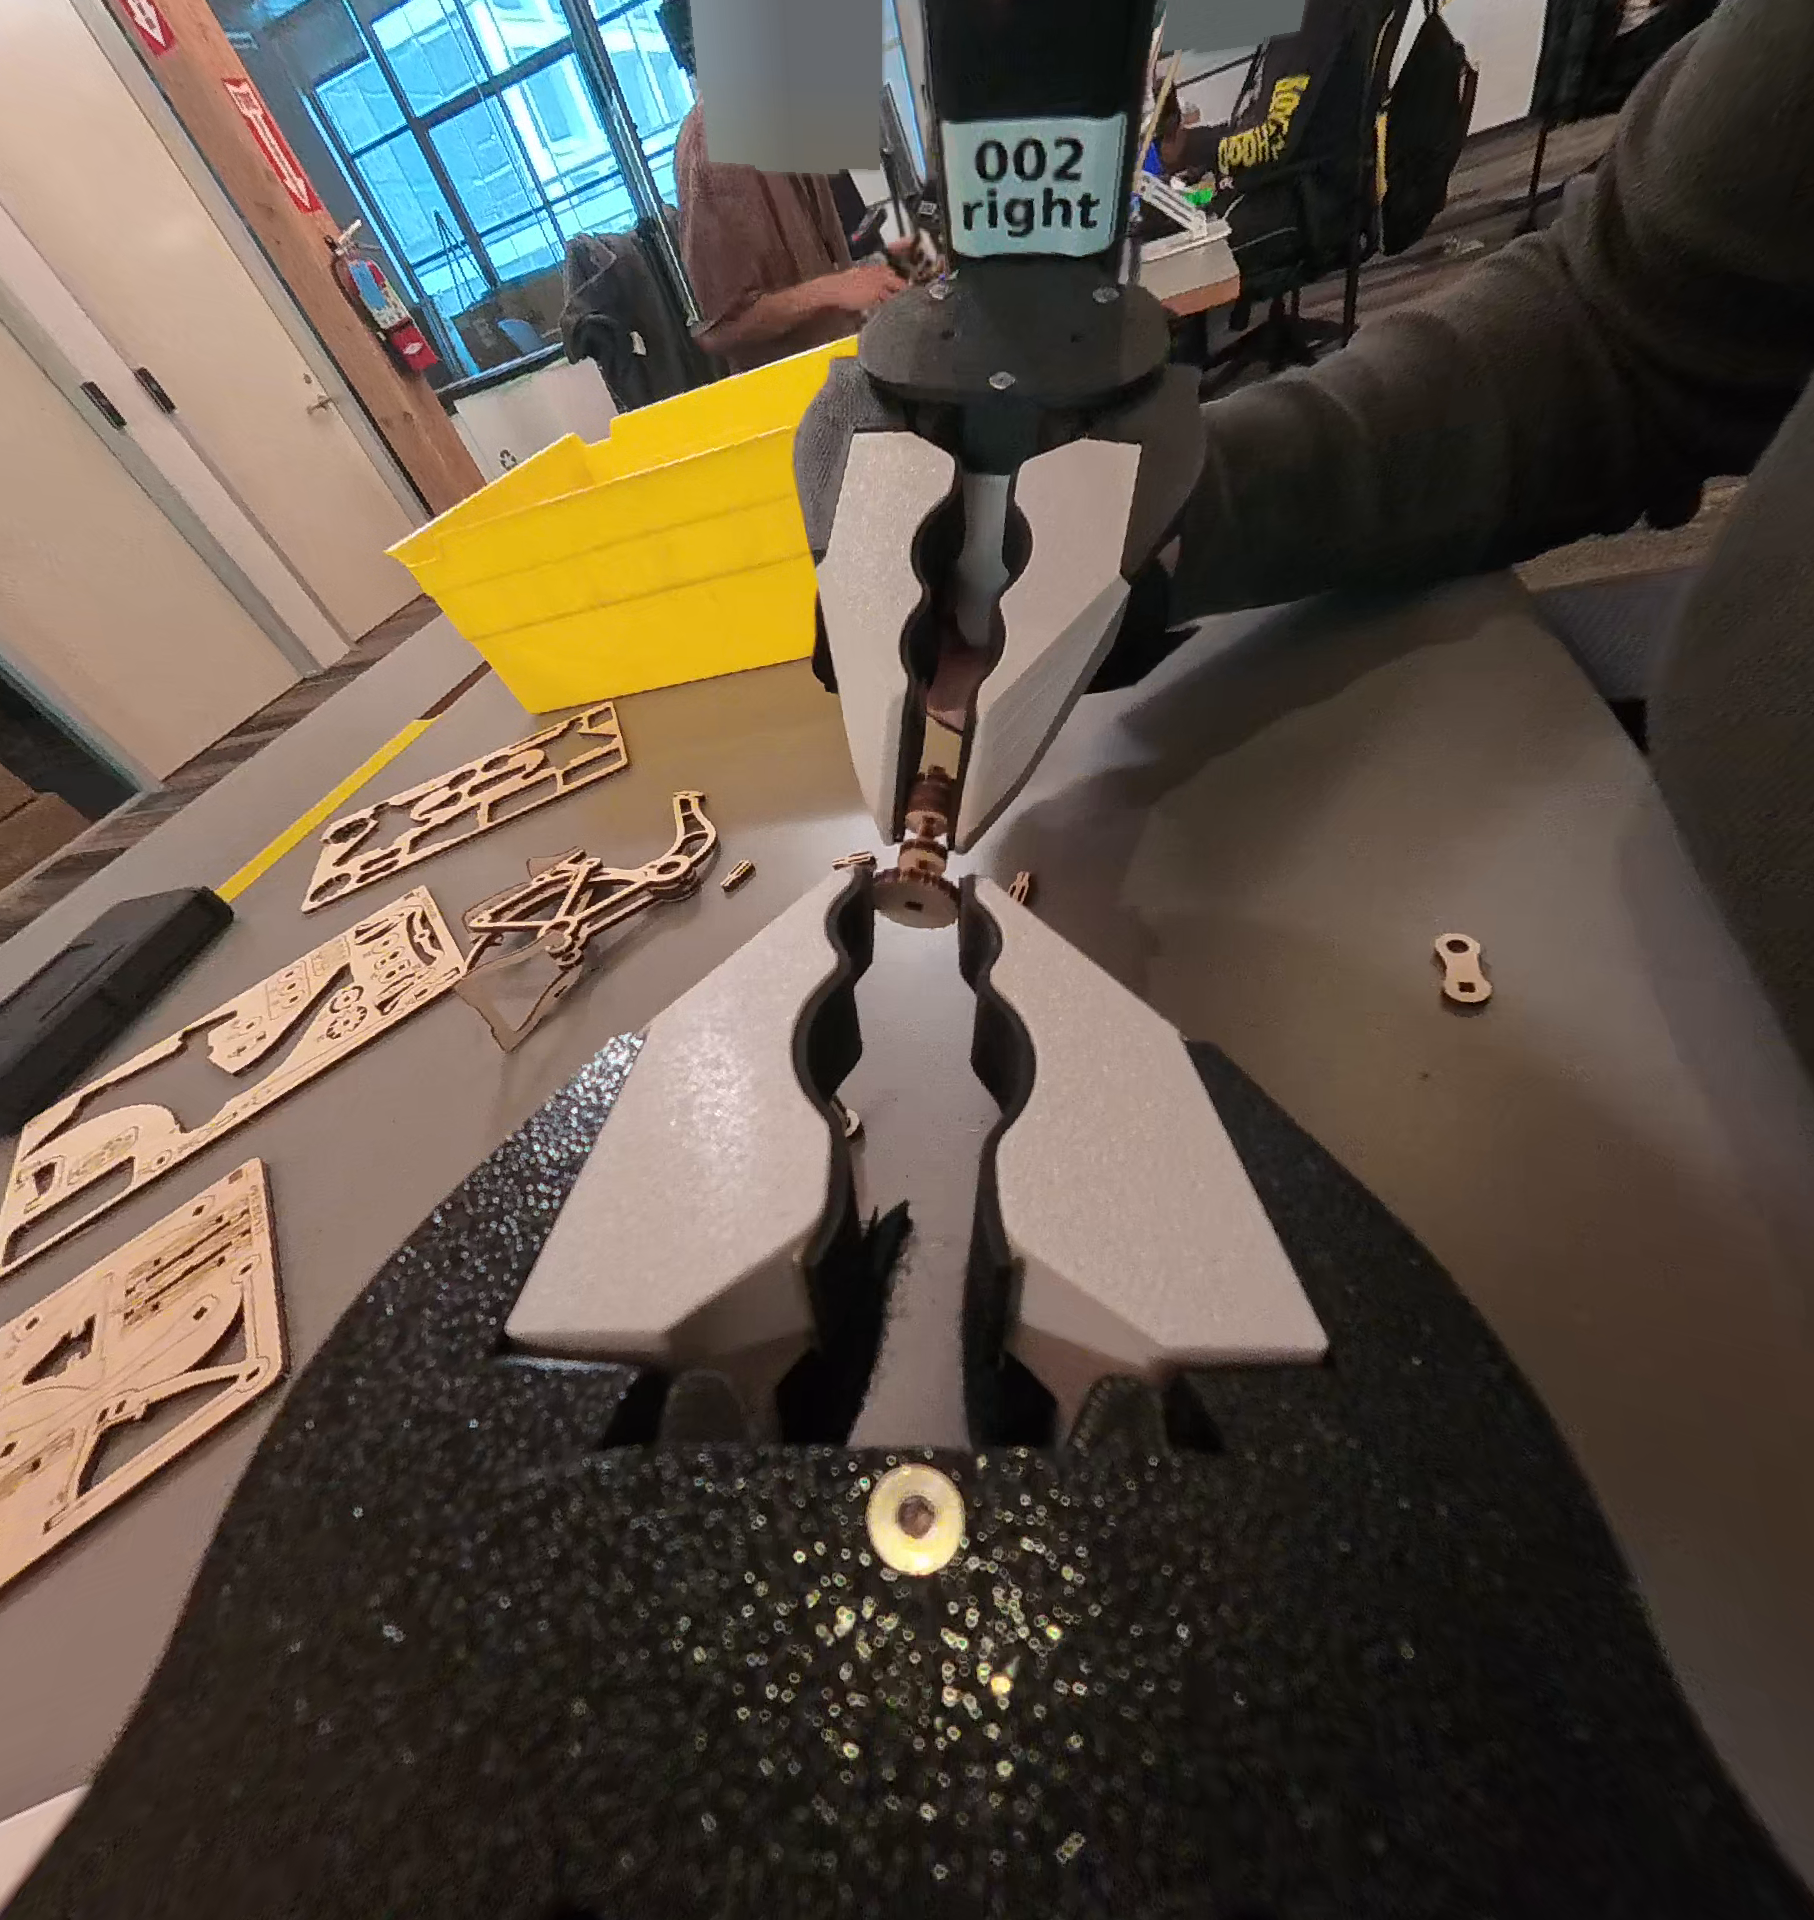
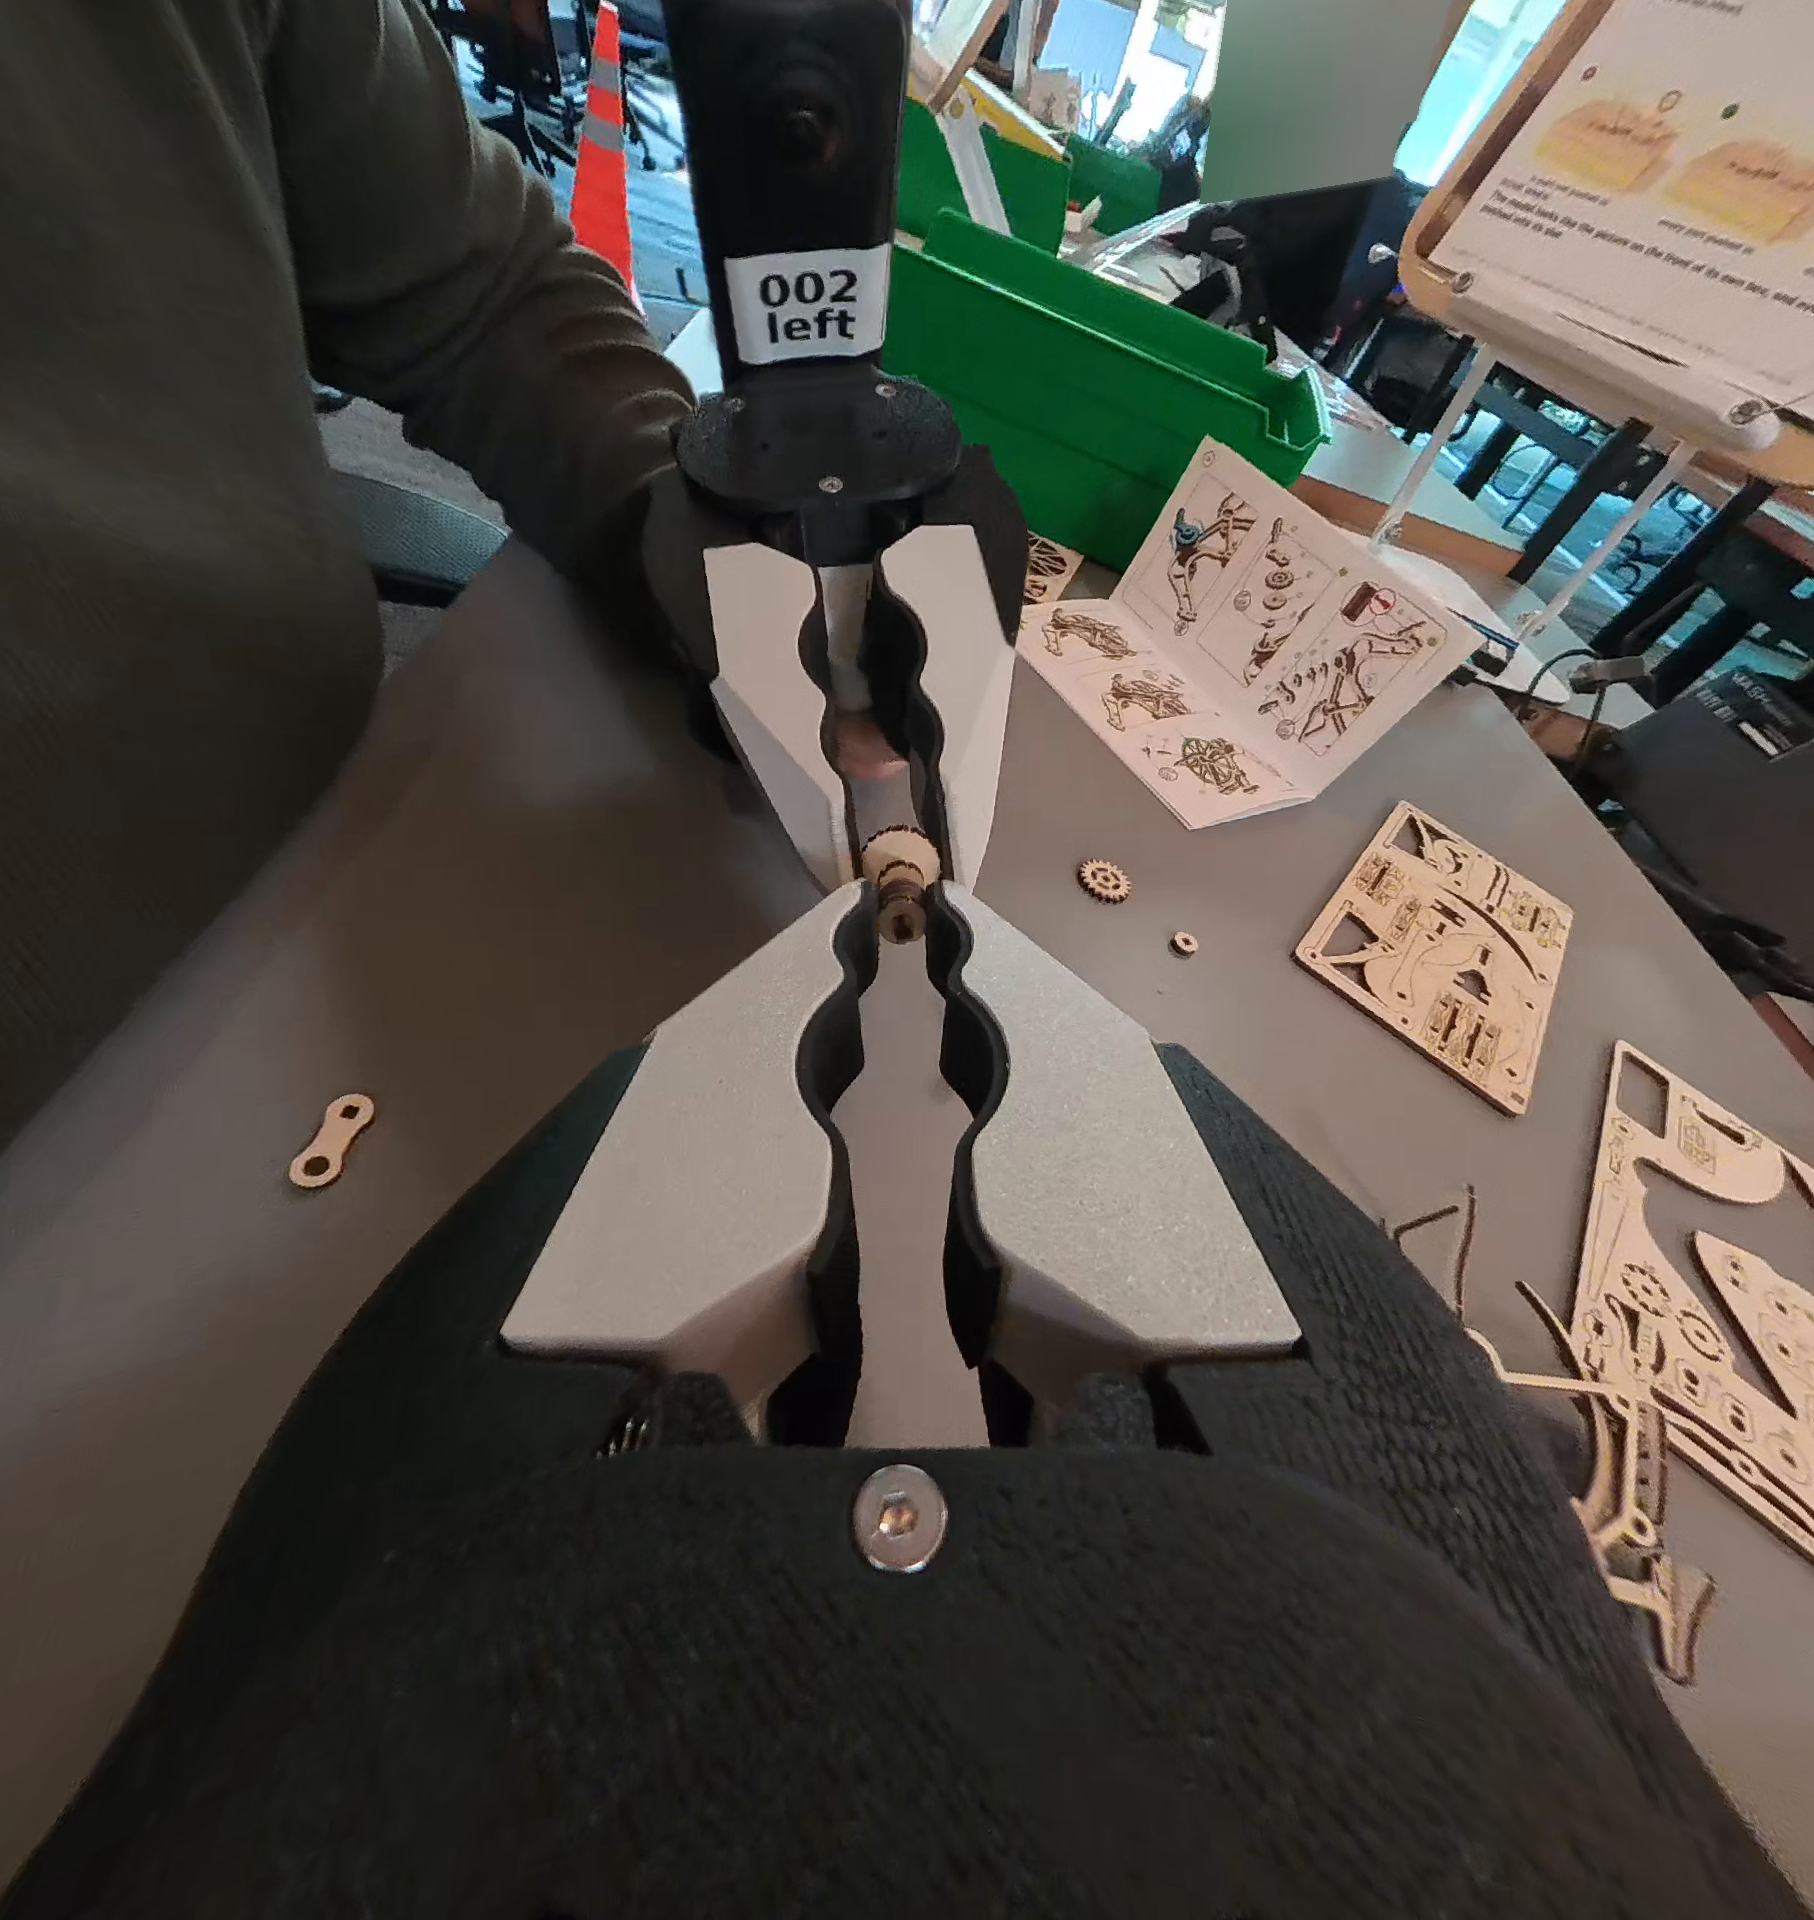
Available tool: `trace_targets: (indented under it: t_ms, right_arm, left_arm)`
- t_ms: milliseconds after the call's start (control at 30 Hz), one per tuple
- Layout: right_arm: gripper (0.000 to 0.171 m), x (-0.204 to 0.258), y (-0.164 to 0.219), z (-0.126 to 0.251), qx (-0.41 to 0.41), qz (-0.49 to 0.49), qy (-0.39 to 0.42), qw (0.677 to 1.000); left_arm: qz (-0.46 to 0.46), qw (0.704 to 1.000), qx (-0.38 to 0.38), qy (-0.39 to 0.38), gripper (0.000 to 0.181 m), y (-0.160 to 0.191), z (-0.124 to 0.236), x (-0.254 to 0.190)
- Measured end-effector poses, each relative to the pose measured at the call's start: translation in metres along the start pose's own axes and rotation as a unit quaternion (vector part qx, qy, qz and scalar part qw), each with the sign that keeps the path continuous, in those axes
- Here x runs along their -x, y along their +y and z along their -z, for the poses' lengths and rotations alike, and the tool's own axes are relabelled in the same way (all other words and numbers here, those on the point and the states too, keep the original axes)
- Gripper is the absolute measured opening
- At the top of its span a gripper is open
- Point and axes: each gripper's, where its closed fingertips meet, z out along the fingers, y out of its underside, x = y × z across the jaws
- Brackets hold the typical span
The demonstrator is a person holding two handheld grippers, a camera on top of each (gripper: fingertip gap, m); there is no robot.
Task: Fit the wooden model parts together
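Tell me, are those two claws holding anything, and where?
Yes. The left gripper pinches the toothed wooden wheel by its rim; the right gripper pinches the small peg end of the same piece.

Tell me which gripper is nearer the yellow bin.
Right. The right gripper sits just in front of the yellow bin; the left gripper is farther back, meeting it tip to tip on the small wooden gear assembly both hold.

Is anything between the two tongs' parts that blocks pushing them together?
Nothing visible. The left tongs hold a gear, the right tongs hold a small axle stack, and the two meet tip to tip above the table, with no loose piece between them.
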Motion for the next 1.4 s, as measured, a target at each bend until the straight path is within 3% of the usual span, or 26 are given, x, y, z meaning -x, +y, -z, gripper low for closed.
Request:
trace_targets:
  t_ms: [267, 400, 500, 1133, 1333, 1400]
  right_arm:
    - [0.006, 0.001, 0.003, -0.002, -0.021, -0.026, 0.007, 0.999]
    - [0.006, 0.02, 0.0, -0.017, -0.018, -0.003, -0.027, 0.999]
    - [0.006, 0.017, 0.003, -0.014, -0.013, -0.007, -0.025, 1.0]
    - [0.006, 0.008, 0.006, 0.002, -0.033, -0.065, -0.053, 0.996]
    - [0.006, 0.008, 0.002, 0.004, -0.049, -0.075, -0.058, 0.994]
    - [0.006, 0.008, 0.002, 0.003, -0.047, -0.073, -0.059, 0.994]
  left_arm:
    - [-0.002, 0.999, 0.033, 0.006, 0.014, 0.011, -0.001, -0.002]
    - [-0.05, 0.995, 0.075, 0.049, 0.015, 0.02, -0.01, -0.025]
    - [-0.028, 0.995, 0.084, 0.045, 0.014, 0.023, -0.011, -0.02]
    - [0.002, 0.999, 0.0, 0.047, 0.015, 0.0, 0.005, -0.012]
    - [-0.003, 0.999, 0.0, 0.032, 0.032, 0.0, 0.004, -0.009]
    - [-0.01, 0.999, -0.015, 0.041, 0.022, -0.004, 0.004, -0.014]
